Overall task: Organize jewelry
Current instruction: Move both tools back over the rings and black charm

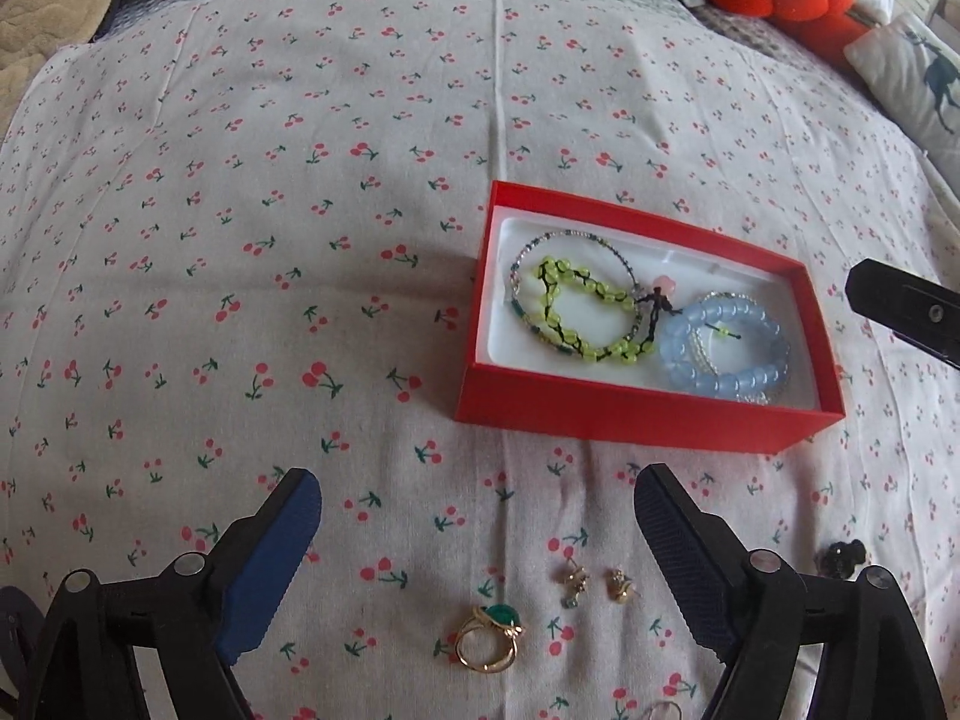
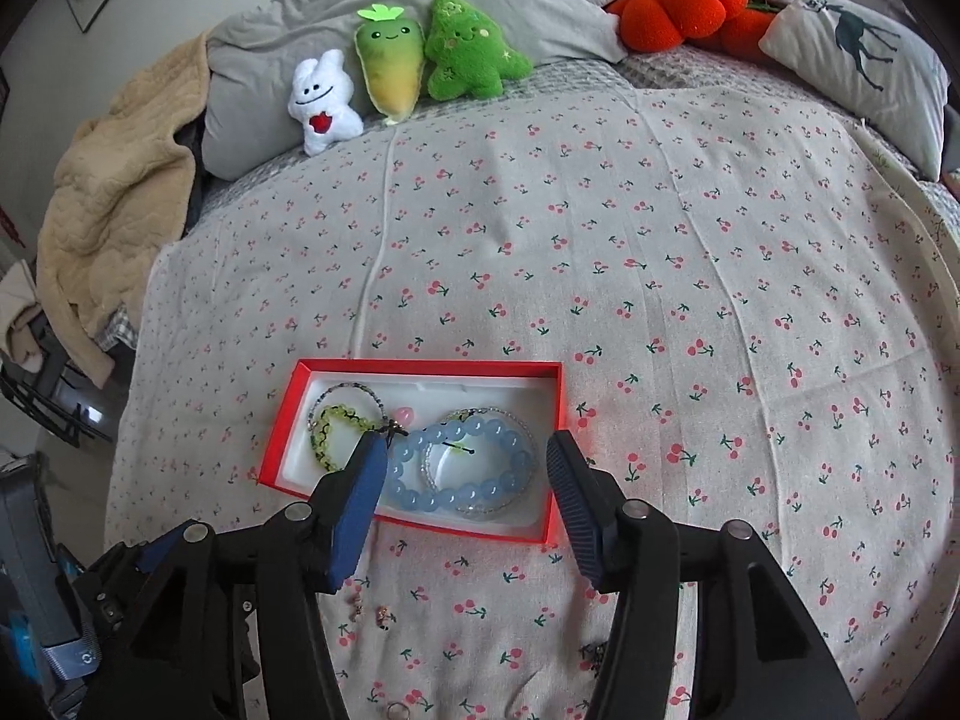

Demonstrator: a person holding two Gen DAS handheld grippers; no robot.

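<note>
Left wrist: left gripper (image 1: 477, 495) jaws wide apart, nothing between, over cherry-print bedsheet (image 1: 240, 240). Red box (image 1: 636, 414), long axis slanting down to the right, holds green bead bracelet (image 1: 576, 312) and blue bead bracelet (image 1: 720, 348). Gold ring (image 1: 487, 639), earrings (image 1: 594, 585) loose nearer the camera.

Right wrist: right gripper (image 2: 465, 459) jaws apart above the blue bracelet, pads not touching. Plush toys (image 2: 414, 60) by grey pillow at far edge.

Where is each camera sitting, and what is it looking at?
Left wrist: on the left gripper, looking down at the bedspread, gold ring and red box; both open fingers show.
Right wrist: on the right gripper, looking down over the red box toward plush toys; its open fingers frame the blue bracelet.
Shared: red box, bracelets, bedspread, plush toys.
</note>
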